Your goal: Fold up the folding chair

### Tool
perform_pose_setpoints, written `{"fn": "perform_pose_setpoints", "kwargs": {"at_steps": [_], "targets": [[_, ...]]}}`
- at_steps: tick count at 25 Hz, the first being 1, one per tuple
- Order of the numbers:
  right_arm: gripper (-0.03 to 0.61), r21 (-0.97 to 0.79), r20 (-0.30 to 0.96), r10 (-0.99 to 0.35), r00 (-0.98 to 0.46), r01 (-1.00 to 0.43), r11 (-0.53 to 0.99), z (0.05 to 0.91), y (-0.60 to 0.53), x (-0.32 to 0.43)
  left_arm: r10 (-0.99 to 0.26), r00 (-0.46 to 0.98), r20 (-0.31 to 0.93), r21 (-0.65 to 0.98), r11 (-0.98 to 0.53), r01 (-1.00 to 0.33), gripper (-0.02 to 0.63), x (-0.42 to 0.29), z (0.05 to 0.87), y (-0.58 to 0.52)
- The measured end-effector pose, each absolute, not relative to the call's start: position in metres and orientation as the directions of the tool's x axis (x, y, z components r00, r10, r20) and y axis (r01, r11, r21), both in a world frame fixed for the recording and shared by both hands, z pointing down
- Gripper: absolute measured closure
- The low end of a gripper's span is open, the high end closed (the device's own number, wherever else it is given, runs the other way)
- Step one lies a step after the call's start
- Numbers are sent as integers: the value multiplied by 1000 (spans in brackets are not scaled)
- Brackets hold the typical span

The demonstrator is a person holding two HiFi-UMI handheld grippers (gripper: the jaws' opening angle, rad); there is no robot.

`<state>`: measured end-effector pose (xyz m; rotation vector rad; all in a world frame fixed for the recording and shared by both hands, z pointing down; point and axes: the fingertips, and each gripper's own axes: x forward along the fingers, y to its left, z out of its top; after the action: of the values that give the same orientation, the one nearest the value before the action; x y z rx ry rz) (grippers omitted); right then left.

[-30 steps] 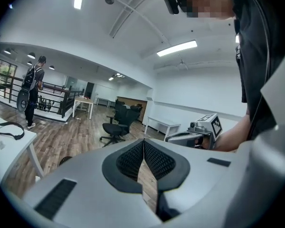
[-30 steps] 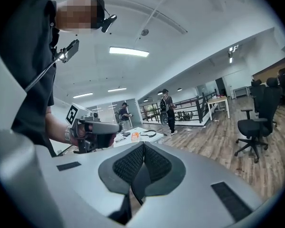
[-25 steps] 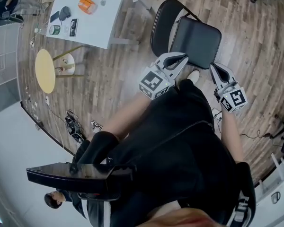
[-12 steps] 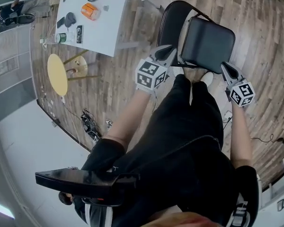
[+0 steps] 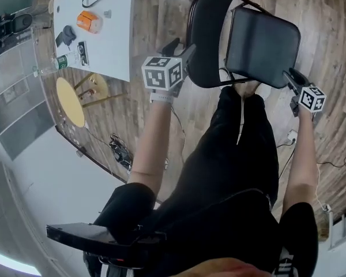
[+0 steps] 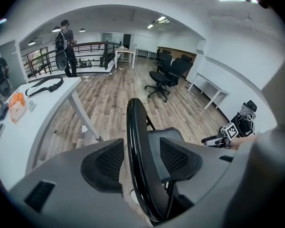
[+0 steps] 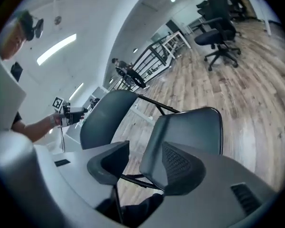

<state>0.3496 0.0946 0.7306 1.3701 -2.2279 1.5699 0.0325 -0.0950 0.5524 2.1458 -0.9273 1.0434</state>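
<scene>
In the head view, the folding chair [image 5: 265, 45] stands on the wooden floor [image 5: 155, 16] in front of your legs, not yet folded. Your left tool [image 5: 181, 49] is at the backrest [image 5: 205, 39], and your right tool [image 5: 291, 77] is at the near corner of the seat.

In the left gripper view, the jaws have just been opening and stand wide apart. The black edge of the backrest passes between the pads [image 6: 104, 161], unclamped.

In the right gripper view, the jaws have also just been opening and are partly apart. The seat's edge is between them, not gripped.
</scene>
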Motion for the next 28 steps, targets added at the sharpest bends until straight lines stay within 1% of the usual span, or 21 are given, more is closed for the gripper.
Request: {"fn": "perform_pose_setpoints", "kwargs": {"at_steps": [2, 4, 7, 11, 14, 15, 17, 18, 22, 26, 28], "targets": [[352, -753, 532, -607, -591, -658, -19, 769, 105, 364, -324, 457, 828, 197, -595, -779, 393, 32, 570, -96], [329, -777, 540, -597, -593, -625, -82, 809, 115, 381, -331, 459, 825, 189, -603, -775, 393, 31, 584, -101], [301, -798, 553, -574, -604, -581, -158, 860, 125, 404, -297, 449, 843, 183, -626, -758, 393, 29, 609, -101], [273, -806, 569, -533, -626, -554, -208, 912, 130, 422, -246, 503, 829, 293, -575, -764, 393, 31, 625, -103], [267, -803, 576, -519, -631, -555, -218, 939, 128, 438, -164, 530, 832, 376, -536, -756, 394, 39, 633, -101], [265, -805, 576, -520, -631, -549, -225, 946, 127, 442, -138, 527, 839, 383, -538, -751, 404, 42, 634, -99], [262, -817, 566, -527, -634, -516, -257, 958, 128, 443, -94, 506, 857, 374, -562, -738, 497, 48, 637, -96], [262, -825, 557, -531, -638, -498, -267, 964, 127, 442, -82, 496, 864, 367, -570, -735, 508, 49, 637, -96], [247, -861, 500, -547, -672, -451, -234, 980, 110, 434, -83, 496, 865, 374, -552, -745, 523, 50, 636, -97], [247, -874, 484, -542, -687, -411, -259, 995, 105, 431, -71, 502, 862, 387, -547, -742, 537, 50, 639, -94], [247, -902, 432, -562, -705, -344, -261, 998, 98, 421, -68, 497, 865, 383, -550, -742, 538, 50, 638, -95]]}}
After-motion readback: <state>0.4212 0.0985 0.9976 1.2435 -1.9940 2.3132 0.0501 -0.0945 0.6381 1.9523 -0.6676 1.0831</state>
